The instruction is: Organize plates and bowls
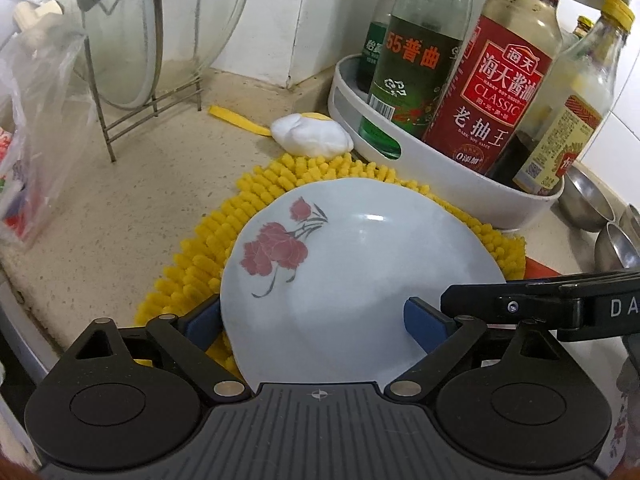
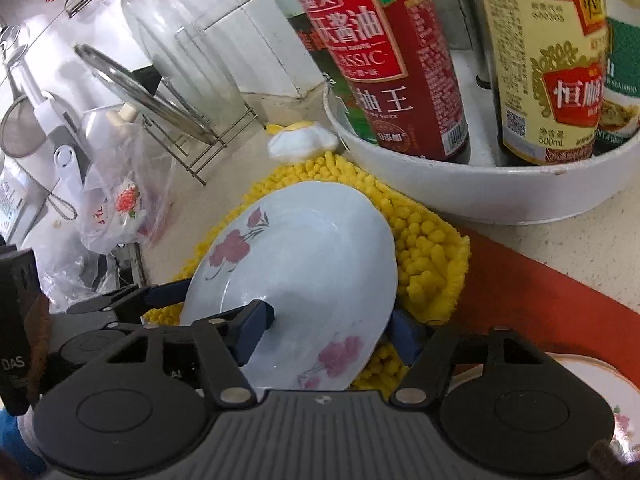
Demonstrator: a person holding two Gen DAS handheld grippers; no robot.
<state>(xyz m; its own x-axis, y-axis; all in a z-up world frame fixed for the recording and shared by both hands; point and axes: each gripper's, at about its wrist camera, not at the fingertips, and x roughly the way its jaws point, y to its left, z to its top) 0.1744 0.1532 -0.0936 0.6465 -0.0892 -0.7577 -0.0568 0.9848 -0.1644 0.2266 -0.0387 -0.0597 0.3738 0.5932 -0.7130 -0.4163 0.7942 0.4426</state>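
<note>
Plate (image 1: 352,264), white with pink flowers, lay tilted on yellow chenille mat (image 1: 188,264) on my counter. At far left, lid rack (image 1: 132,120). My left gripper (image 1: 316,320) was spread wide, pads straddling plate's near edge, one under rim, one over its face. My right gripper (image 2: 332,336) bracketed same plate: left pad on its face, right pad behind rim; firm pinch could not be told. White bottle tray (image 2: 480,196) stood behind mat, at right.

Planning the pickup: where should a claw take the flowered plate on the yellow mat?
Take the flowered plate by its thin rim, from the near edge. It lies tilted on the yellow mat, rim raised, so one pad can go above and one beneath.
</note>
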